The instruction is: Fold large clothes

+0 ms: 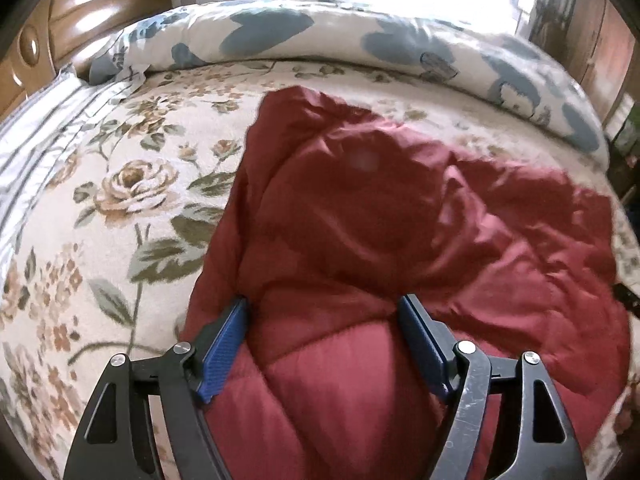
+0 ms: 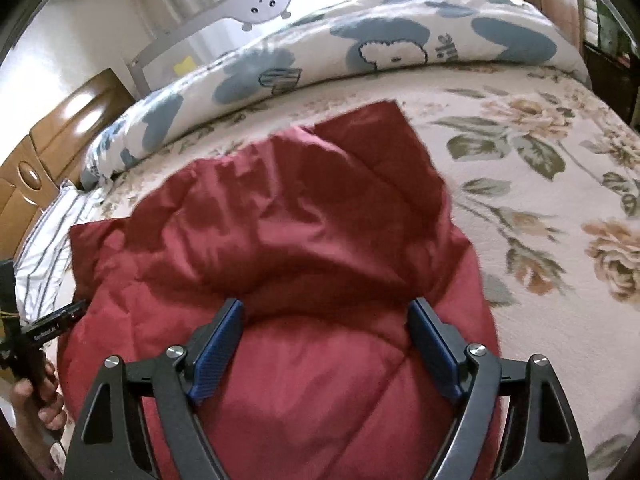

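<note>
A dark red quilted jacket lies crumpled on the floral bedspread; it also shows in the right wrist view. My left gripper is open, its blue-padded fingers spread above the jacket's near part, holding nothing. My right gripper is open too, hovering over the jacket's near quilted part. The left gripper's body and the hand holding it show at the left edge of the right wrist view, beside the jacket's left edge.
A rolled white and blue duvet lies along the far side of the bed. A wooden headboard stands at the far left, with a striped pillow below it. A grey bed rail is behind the duvet.
</note>
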`<state>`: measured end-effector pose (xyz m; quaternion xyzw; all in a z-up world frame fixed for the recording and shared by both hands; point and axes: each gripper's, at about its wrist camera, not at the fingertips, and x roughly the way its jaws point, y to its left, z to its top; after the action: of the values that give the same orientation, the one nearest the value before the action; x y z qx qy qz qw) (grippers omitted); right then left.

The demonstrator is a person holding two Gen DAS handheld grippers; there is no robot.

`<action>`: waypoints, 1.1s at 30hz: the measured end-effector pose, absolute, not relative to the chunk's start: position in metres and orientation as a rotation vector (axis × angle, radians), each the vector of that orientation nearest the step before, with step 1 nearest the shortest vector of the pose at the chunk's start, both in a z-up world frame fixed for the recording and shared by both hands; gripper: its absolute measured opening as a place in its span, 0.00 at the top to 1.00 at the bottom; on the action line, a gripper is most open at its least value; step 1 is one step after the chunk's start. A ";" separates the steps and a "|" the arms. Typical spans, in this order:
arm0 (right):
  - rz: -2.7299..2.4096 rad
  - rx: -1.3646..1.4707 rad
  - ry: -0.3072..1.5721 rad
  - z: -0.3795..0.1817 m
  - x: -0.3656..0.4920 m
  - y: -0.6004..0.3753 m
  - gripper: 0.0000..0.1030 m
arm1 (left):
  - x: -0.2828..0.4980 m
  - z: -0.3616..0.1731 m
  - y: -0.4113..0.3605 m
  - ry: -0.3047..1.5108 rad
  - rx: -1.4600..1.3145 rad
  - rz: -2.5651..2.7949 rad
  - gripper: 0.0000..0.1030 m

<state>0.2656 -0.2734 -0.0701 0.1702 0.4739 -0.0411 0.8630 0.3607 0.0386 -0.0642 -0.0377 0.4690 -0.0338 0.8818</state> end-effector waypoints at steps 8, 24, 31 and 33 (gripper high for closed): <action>-0.061 0.342 0.979 -0.053 0.234 -0.274 0.17 | 0.312 -0.050 0.082 0.915 -0.200 -0.100 0.26; -0.134 0.475 0.988 -0.059 0.184 -0.324 0.17 | 0.292 -0.085 0.143 0.982 -0.460 -0.143 0.22; -0.107 0.589 1.019 -0.083 0.185 -0.332 0.17 | 0.308 -0.106 0.138 1.027 -0.566 -0.243 0.09; -0.085 0.625 1.029 -0.092 0.188 -0.332 0.17 | 0.313 -0.109 0.135 1.028 -0.548 -0.241 0.07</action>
<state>0.1876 -0.3317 -0.0917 0.2938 0.4837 -0.0400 0.8235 0.3130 0.1345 -0.1089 -0.2583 0.4843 -0.1137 0.8282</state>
